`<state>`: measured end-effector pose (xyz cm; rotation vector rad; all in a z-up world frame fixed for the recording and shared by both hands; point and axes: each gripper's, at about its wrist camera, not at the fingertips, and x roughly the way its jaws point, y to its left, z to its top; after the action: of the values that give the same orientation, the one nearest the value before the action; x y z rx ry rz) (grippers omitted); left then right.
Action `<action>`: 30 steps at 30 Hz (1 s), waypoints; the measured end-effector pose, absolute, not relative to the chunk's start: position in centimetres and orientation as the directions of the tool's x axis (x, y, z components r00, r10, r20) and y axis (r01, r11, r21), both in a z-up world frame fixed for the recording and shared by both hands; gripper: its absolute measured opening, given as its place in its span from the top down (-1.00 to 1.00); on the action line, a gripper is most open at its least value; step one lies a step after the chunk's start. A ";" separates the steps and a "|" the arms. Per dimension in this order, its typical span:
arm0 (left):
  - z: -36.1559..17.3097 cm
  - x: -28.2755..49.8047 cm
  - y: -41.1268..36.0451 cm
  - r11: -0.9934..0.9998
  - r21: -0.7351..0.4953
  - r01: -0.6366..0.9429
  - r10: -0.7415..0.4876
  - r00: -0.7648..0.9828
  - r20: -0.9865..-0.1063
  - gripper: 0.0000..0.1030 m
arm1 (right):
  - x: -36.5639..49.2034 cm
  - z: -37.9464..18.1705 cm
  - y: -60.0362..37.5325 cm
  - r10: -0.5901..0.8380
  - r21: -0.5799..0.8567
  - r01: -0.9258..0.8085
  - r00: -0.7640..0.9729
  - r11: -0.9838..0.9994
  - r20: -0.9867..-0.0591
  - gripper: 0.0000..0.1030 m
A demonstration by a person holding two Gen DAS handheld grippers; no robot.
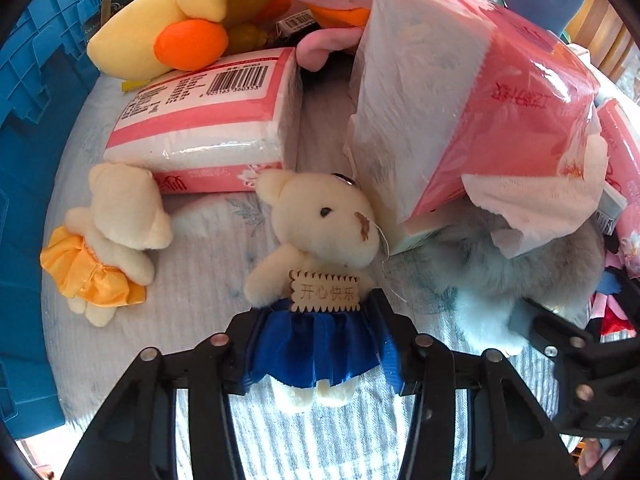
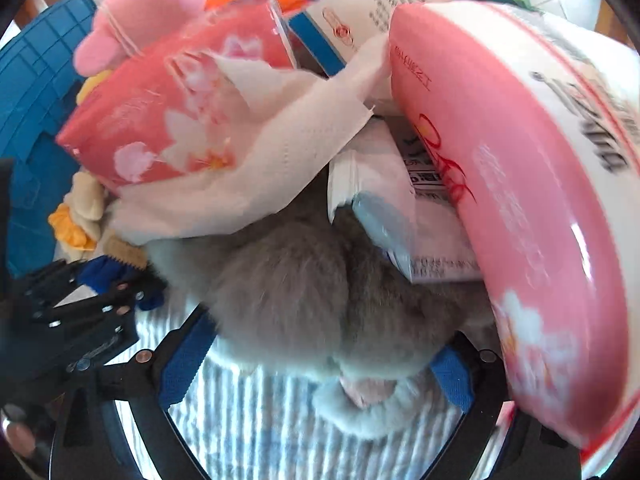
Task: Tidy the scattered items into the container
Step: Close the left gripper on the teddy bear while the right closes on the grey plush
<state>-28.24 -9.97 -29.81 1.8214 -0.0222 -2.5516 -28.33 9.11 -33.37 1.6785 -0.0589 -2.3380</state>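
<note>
The left gripper (image 1: 320, 332) pinches a blue-skirted bear (image 1: 320, 248) at the waist for lifting toward the blue crate (image 1: 36, 120) alongside; the right gripper (image 2: 320, 356), spread wide, apparently straddles a grey plush (image 2: 288, 280), blurred.

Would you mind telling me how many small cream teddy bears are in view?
2. The bear in the blue skirt lies between the left hand-held gripper fingers; the bear in the orange skirt lies near the blue crate. Others may be hidden under the pile.
</note>
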 end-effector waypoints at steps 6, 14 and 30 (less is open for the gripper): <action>-29.8 -26.9 -11.7 -1.000 -0.027 0.009 0.023 -0.321 -0.947 0.35 | -26.0 -32.5 7.7 -0.366 0.300 0.301 -0.195 -0.905 -0.910 -0.70; -29.6 -25.6 -12.1 -0.999 -0.041 0.001 0.038 -0.323 -0.946 0.36 | -26.2 -28.6 8.4 -0.292 0.196 0.299 -0.324 -0.934 -0.900 -0.76; -29.1 -20.4 -14.9 -0.999 -0.016 0.043 0.000 -0.337 -0.942 0.36 | -24.5 -29.8 5.5 -0.389 0.275 0.423 -0.211 -0.863 -0.897 -0.50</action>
<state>-20.38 -14.91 -29.14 1.7937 0.0593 -2.5465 -24.48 5.50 -29.78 1.5467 0.0406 -2.1067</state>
